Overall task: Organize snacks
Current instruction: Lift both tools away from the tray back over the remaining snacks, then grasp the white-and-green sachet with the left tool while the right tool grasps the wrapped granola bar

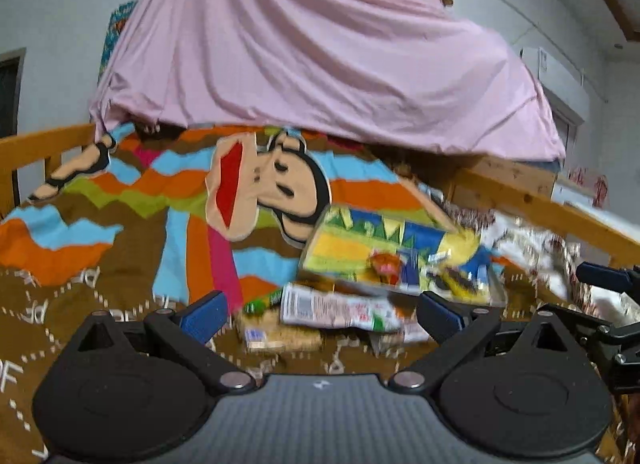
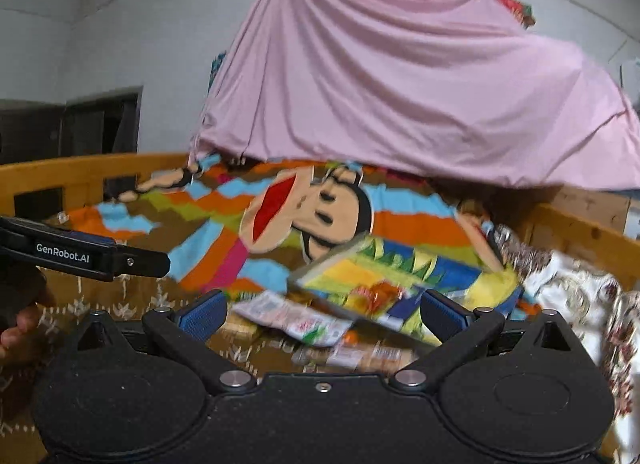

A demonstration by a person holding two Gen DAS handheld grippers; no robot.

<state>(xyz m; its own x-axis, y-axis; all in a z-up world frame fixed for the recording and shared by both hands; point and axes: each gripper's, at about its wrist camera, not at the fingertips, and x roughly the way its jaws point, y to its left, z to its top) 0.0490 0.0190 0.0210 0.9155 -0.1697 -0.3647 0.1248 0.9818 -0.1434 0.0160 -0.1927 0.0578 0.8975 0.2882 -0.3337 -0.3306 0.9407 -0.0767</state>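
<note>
**Both grippers spread wide over the snack pile**

We see the left gripper held low and level over the bed, its two blue-padded fingers set wide apart with nothing between them. Framed in that gap, at the lower centre of the left wrist view, lies a white snack packet, and under its near edge a tan cracker pack. Neither touches the fingers. Just beyond them, right of centre, a large colourful snack bag in yellow, blue and green lies tilted on the bedspread. At the right edge of this view we see the right gripper side-on, near the pile.

In the right wrist view the right gripper sits in a similar low, forward-facing pose, its fingers also spread and empty. The white snack packet and the colourful snack bag lie between and just past them, with another tan pack close to the gripper body; blur hides its print. At the left edge the left gripper reaches in horizontally, and below it we see part of a hand.

Further out, the cartoon-printed bedspread covers the bed, a wooden rail runs round it, a floral cloth lies at right, and a pink sheet hangs across the upper frame.
</note>
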